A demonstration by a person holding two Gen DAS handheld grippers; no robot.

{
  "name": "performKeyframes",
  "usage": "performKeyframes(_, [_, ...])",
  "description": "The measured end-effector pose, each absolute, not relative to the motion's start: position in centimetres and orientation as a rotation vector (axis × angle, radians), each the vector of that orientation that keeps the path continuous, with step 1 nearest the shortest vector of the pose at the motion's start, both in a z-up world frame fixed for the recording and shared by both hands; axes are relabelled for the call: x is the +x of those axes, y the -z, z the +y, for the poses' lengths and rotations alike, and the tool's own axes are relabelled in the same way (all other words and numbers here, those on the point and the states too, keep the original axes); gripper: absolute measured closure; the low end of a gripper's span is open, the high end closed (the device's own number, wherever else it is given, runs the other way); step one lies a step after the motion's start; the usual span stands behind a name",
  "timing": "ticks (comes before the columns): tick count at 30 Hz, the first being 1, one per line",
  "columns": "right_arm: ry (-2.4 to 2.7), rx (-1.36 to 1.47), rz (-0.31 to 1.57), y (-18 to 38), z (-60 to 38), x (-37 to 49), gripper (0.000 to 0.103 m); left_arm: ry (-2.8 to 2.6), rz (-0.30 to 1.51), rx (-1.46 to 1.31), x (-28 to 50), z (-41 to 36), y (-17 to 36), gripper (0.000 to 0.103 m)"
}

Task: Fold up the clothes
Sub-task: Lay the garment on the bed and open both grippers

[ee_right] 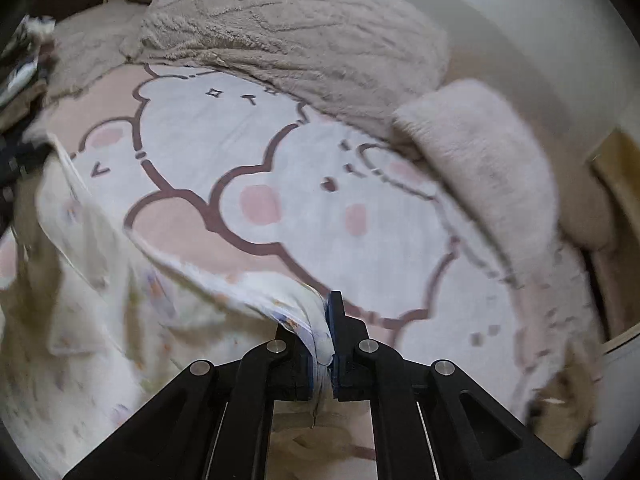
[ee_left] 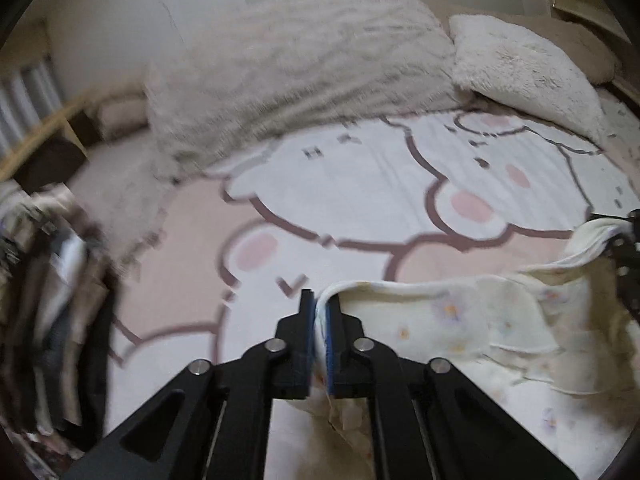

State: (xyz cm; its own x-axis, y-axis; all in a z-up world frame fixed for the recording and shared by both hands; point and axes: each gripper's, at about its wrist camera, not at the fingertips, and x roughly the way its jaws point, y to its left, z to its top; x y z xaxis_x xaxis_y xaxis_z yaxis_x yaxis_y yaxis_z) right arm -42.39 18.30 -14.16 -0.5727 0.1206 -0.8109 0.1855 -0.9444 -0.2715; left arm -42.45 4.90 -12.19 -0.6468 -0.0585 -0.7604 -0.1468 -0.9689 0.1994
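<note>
A cream garment with small flower prints hangs stretched between both grippers just above the bed. In the left wrist view my left gripper is shut on one folded edge of it, and the cloth fills the narrow gap between the blue pads. My right gripper is shut on the other edge; the garment drapes over its left finger and sags away to the left. The right gripper also shows at the far right of the left wrist view, with cloth bunched in it.
The bed sheet is pink and white with cartoon bears. A fluffy beige blanket and a shaggy pillow lie along the far side. A blurred pile of dark and light clothes sits at the left.
</note>
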Motion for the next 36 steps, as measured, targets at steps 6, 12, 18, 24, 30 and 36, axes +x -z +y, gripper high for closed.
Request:
performKeyframes(6, [2.74,1.328,0.246,11.1,19.8,-41.0,0.019,-2.695,0.125,-1.223,-40.1,2.6,8.4,0.034])
performKeyframes(12, [2.648,1.184,-0.066,3.8,25.1,-35.3,0.019,-2.592,0.087,-1.129,-33.8,-0.8,3.9,0.031])
performKeyframes(18, [2.587,1.165,-0.006,4.4,30.5,-26.5,0.033,-2.472,0.12,-1.261,-26.1,-4.2,8.1,0.032])
performKeyframes(24, [2.408,1.352,0.048,12.4,31.1,-22.0,0.045,-2.401,-0.011,-1.343,-21.7,-5.5,13.2,0.032])
performKeyframes(30, [2.326,1.381,0.032,16.2,29.0,-23.4,0.048,-2.359,-0.254,-1.346,-21.4,-6.1,15.3,0.034])
performKeyframes(36, [2.299,1.49,0.032,19.0,28.1,-24.4,0.089,-2.286,-0.347,-1.372,-22.2,-5.3,16.6,0.034])
